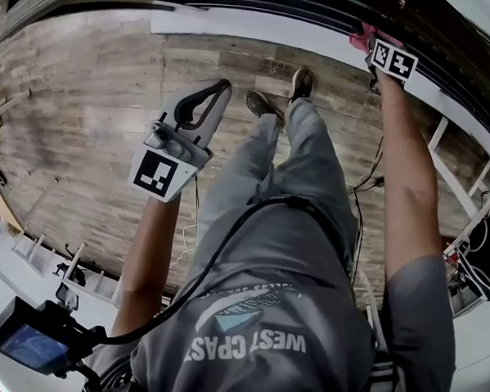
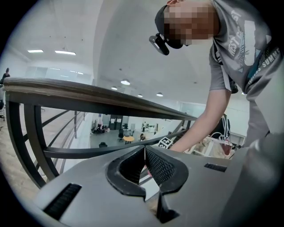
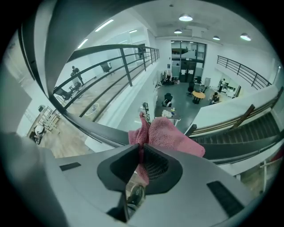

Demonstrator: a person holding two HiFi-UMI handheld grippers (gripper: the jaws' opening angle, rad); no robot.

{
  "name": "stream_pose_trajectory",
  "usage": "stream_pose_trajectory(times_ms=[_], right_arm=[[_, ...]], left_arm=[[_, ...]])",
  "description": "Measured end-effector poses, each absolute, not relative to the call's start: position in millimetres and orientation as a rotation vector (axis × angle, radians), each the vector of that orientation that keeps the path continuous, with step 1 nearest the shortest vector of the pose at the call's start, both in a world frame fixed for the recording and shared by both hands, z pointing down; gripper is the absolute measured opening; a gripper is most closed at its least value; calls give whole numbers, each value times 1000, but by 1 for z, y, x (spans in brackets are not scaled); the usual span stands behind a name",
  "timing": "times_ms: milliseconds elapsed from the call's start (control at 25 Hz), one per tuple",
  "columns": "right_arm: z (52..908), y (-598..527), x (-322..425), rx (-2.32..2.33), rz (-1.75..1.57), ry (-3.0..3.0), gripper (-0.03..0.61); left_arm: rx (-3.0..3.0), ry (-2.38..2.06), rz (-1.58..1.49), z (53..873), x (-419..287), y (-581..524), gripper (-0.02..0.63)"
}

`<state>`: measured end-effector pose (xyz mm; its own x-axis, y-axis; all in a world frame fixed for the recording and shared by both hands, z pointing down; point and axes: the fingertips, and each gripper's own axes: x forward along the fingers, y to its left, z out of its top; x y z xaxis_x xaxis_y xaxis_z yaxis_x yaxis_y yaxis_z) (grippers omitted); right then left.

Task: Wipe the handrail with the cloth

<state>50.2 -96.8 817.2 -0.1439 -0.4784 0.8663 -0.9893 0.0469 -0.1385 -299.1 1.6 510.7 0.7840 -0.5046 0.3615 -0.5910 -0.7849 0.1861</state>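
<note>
A pink cloth (image 3: 171, 136) is bunched between the jaws of my right gripper (image 3: 142, 150), which is shut on it. The cloth lies against the dark handrail (image 3: 100, 129), and in the head view it shows at the top right (image 1: 361, 35) beside the right gripper (image 1: 377, 49) on the rail (image 1: 320, 11). My left gripper (image 1: 224, 87) hangs over the floor to the left, away from the rail, shut with nothing in it. In the left gripper view its jaws (image 2: 144, 150) meet below the handrail (image 2: 88, 96).
The person's legs and shoes (image 1: 298, 81) stand on the wooden floor (image 1: 85, 117) close to the railing. A cable (image 1: 226, 239) runs down to a camera rig (image 1: 32, 344) at the lower left. Beyond the railing an atrium (image 3: 186, 95) drops to a lower floor.
</note>
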Motion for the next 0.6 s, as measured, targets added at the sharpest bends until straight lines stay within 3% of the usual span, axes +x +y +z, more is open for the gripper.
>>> stream_pose_trajectory(times_ms=[160,440,600], right_arm=[[817,-95,46,1564,1006,-1685,29],[822,-123,-47,1330,933,-1906,29],[811,-125,-58,1215,923,-1985,29]], left_arm=[[2675,-831,434,514,-285,-4,6],[2718,-799,454,514,-248,-33,6],[2755,-805,457,497,-222,-40,6]])
